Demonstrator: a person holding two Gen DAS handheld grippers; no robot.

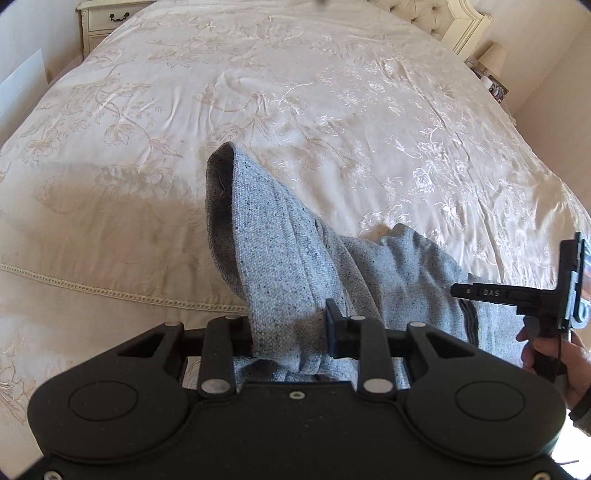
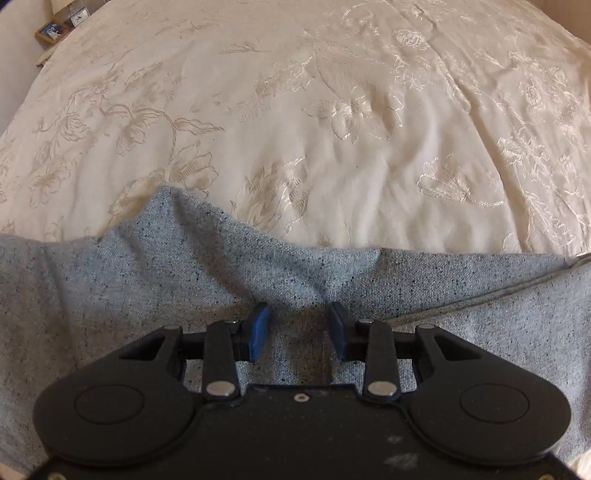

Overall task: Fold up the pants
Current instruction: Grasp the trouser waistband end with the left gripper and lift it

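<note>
Grey speckled pants (image 1: 295,251) lie on a cream floral bedspread (image 1: 295,92). My left gripper (image 1: 291,332) is shut on a thick fold of the pants and holds it raised, so a leg stands up in a tent shape. In the right wrist view my right gripper (image 2: 300,330) has its blue pads (image 2: 260,328) apart, resting over the pants (image 2: 147,277) near a seam, with cloth between the jaws but not pinched. The right gripper also shows at the right edge of the left wrist view (image 1: 458,291), held by a hand.
A cream nightstand (image 1: 107,22) stands at the far left of the bed. A tufted headboard (image 1: 443,18) and a lamp (image 1: 493,59) are at the far right. A framed picture (image 2: 51,31) sits beside the bed. The bedspread (image 2: 332,110) stretches ahead.
</note>
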